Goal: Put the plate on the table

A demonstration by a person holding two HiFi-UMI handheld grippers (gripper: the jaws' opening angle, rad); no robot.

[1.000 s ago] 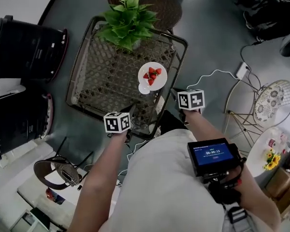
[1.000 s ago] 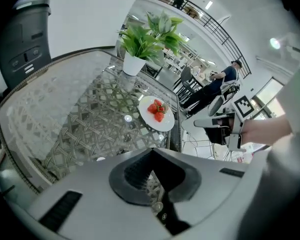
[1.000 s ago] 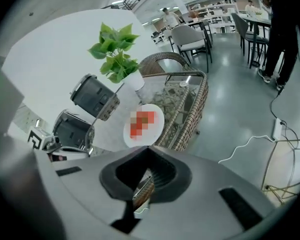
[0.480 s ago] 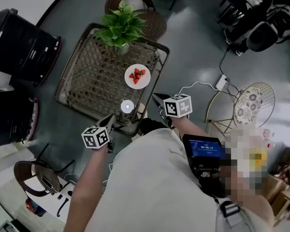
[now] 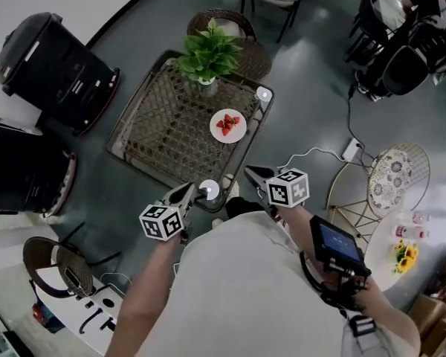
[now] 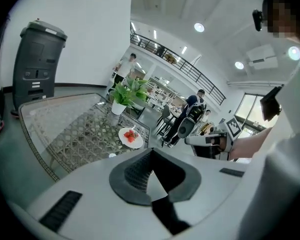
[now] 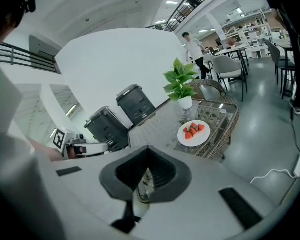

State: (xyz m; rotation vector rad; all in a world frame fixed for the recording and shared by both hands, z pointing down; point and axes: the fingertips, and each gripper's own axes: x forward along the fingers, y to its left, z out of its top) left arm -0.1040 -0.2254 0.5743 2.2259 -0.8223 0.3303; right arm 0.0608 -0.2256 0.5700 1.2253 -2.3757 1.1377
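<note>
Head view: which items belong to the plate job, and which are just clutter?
Job: plate of strawberries; glass-topped wicker table; left hand-held gripper; right hand-held gripper.
Lying about: potted plant; black bin; wicker chair; power strip.

The person is wearing a pale shirt [image 5: 238, 288]. The left gripper [image 5: 189, 188] and right gripper [image 5: 247, 171] are bearing white, black-marked cubes [image 5: 162, 222].

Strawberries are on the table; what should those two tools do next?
Probably just lower to rest: the white round plate of strawberries sits flat on the glass-topped wicker table, and the left gripper and right gripper are shut, empty, clear of it.
</note>
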